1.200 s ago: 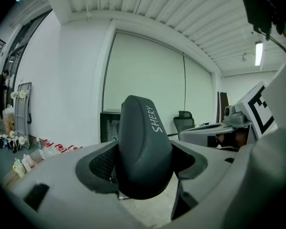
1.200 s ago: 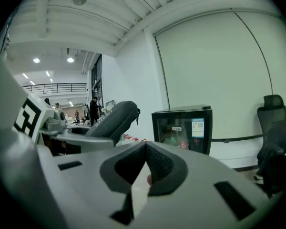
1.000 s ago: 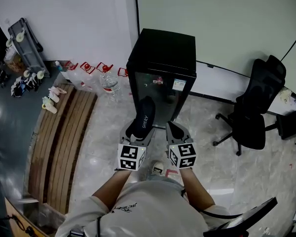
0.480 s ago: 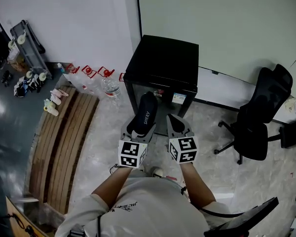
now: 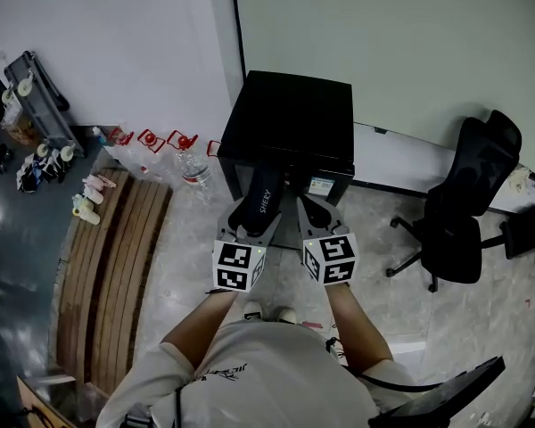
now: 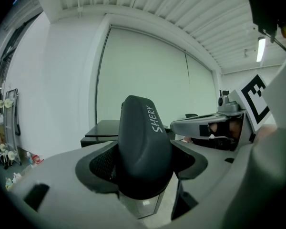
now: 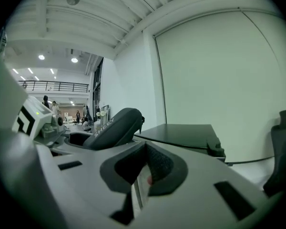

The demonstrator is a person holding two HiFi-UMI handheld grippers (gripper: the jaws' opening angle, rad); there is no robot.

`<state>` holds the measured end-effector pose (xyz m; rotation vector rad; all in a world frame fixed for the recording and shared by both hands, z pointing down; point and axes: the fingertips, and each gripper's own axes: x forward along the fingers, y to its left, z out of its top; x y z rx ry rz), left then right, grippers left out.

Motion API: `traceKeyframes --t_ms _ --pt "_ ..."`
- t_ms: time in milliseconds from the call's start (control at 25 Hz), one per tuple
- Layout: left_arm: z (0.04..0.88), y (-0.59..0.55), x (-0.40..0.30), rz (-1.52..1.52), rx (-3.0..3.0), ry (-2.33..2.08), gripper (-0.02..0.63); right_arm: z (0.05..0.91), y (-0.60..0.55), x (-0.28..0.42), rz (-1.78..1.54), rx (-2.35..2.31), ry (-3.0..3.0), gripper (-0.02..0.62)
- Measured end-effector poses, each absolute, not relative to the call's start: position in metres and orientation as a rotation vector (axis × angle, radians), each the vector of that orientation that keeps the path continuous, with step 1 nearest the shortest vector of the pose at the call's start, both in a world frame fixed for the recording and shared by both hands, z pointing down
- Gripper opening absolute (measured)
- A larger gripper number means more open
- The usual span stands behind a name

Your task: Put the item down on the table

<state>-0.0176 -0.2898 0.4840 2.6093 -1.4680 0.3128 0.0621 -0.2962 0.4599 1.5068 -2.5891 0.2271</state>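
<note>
A dark grey padded item [image 5: 261, 200] marked SHERY sticks forward out of my left gripper [image 5: 252, 227], whose jaws are shut on its near end. In the left gripper view the item [image 6: 144, 140] stands between both pads and hides most of what lies ahead. My right gripper [image 5: 310, 210] is held beside it, shut with nothing between its jaws [image 7: 142, 173]. Straight ahead stands a black table [image 5: 292, 114], its flat top just beyond both grippers. The right gripper view shows the item [image 7: 113, 127] to the left and the table top [image 7: 183, 133] ahead.
A black office chair [image 5: 462, 210] stands to the right of the table. A slatted wooden platform [image 5: 116, 257] lies on the floor at left, with water bottles [image 5: 193, 165] and a grey rack [image 5: 34, 86] along the white wall. The person's feet are on the marbled floor below.
Both grippers have moved forward and a little up towards the black table, side by side. The item stays in the left gripper's jaws.
</note>
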Motion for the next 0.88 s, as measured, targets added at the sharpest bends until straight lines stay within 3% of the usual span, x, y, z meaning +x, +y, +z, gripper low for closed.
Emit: traceKeyframes --t_ms 880 --pt "0.46 -0.482 -0.018 0.544 2.523 -1.399 0.331 0.414 -0.462 0.06 0.142 1.536 -2.544 0.004"
